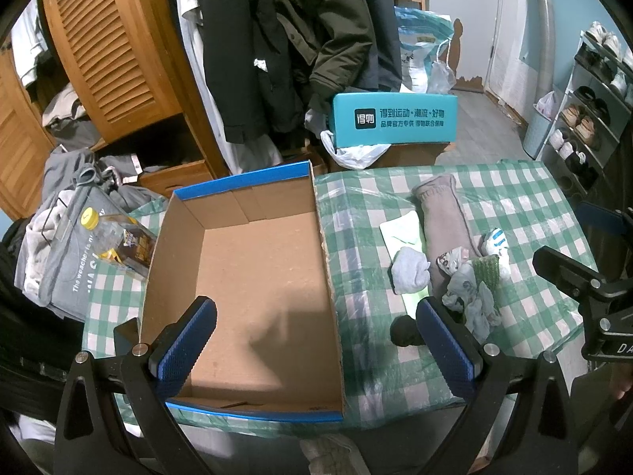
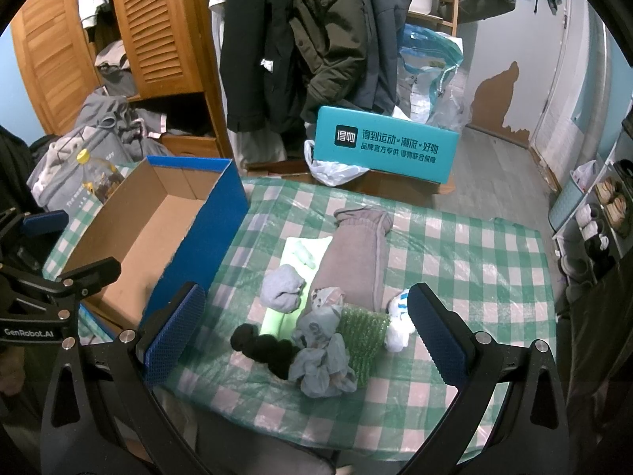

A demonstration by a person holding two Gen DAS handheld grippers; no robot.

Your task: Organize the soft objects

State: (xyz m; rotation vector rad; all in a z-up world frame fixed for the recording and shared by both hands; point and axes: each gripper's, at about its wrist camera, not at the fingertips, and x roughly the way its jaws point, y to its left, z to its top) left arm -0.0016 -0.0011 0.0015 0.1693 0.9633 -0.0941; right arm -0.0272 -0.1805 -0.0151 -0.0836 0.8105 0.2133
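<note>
An empty cardboard box (image 1: 253, 269) with blue outer walls (image 2: 205, 229) sits on the left of the checked table. To its right lies a heap of soft things: a rolled brown-grey garment (image 2: 356, 261), a pale blue sock ball (image 2: 281, 288), a black sock bundle (image 2: 265, 350), crumpled grey socks (image 2: 322, 360), a green knitted piece (image 2: 362, 330), a white sock with blue stripes (image 2: 397, 316) and a light green cloth (image 2: 300, 255) underneath. My left gripper (image 1: 316, 352) hangs open over the box's near end. My right gripper (image 2: 306, 340) hangs open above the heap, touching nothing.
A plastic bottle with a yellow cap (image 1: 118, 241) lies left of the box beside grey clothes (image 1: 67, 245). A teal box (image 2: 385, 148) stands behind the table under hanging coats (image 2: 300, 39). A wooden wardrobe (image 1: 118, 59) is at the left, a shoe rack (image 1: 585, 118) at the right.
</note>
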